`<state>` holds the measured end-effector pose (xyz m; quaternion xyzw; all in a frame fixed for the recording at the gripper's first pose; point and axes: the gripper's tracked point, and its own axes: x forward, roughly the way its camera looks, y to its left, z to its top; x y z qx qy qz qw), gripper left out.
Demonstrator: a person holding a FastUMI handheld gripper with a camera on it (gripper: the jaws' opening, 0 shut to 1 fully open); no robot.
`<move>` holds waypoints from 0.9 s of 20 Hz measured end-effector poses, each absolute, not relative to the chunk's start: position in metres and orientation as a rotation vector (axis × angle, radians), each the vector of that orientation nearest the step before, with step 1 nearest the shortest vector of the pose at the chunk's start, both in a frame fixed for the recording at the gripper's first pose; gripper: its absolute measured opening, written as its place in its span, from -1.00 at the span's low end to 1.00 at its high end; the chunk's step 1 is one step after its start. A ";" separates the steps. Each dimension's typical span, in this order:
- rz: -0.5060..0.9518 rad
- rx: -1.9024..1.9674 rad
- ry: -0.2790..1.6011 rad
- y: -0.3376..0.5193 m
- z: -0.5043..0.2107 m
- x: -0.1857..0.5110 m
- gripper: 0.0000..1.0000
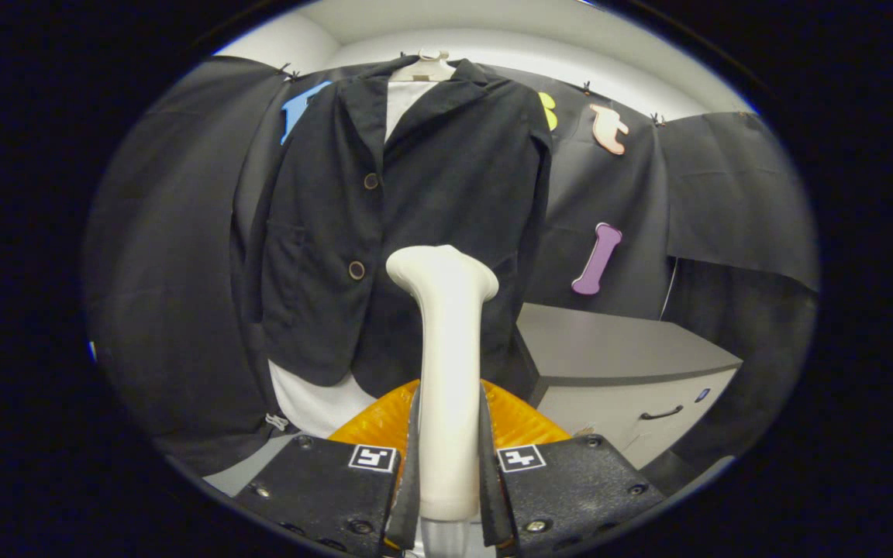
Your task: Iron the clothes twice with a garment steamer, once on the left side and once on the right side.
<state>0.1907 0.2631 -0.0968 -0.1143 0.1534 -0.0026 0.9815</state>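
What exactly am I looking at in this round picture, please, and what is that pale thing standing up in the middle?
The camera rides on a hand-held gripper that a person carries; it looks forward along the two fingers. Both fingers press on the handle of a garment steamer, the pale upright thing with its head on top. Beyond it a dark jacket hangs on a hanger over something white. Beside the jacket stands a grey cabinet with a drawer. An orange object sits just past the fingers; I cannot tell what it is.

claw [449, 465] fingers clamped, pointing forward
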 end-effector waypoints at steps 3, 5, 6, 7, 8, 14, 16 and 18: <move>-0.008 -0.235 0.364 0.260 -0.122 0.182 -0.31; -0.013 -0.237 0.401 0.257 -0.138 0.180 -0.32; -0.015 -0.237 0.420 0.255 -0.146 0.179 -0.32; -0.017 -0.237 0.436 0.254 -0.152 0.178 -0.32; -0.018 -0.239 0.451 0.253 -0.157 0.176 -0.32; -0.010 -0.247 0.548 0.251 -0.201 0.165 -0.32; -0.010 -0.251 0.577 0.251 -0.211 0.161 -0.32; -0.010 -0.235 0.609 0.249 -0.220 0.159 -0.32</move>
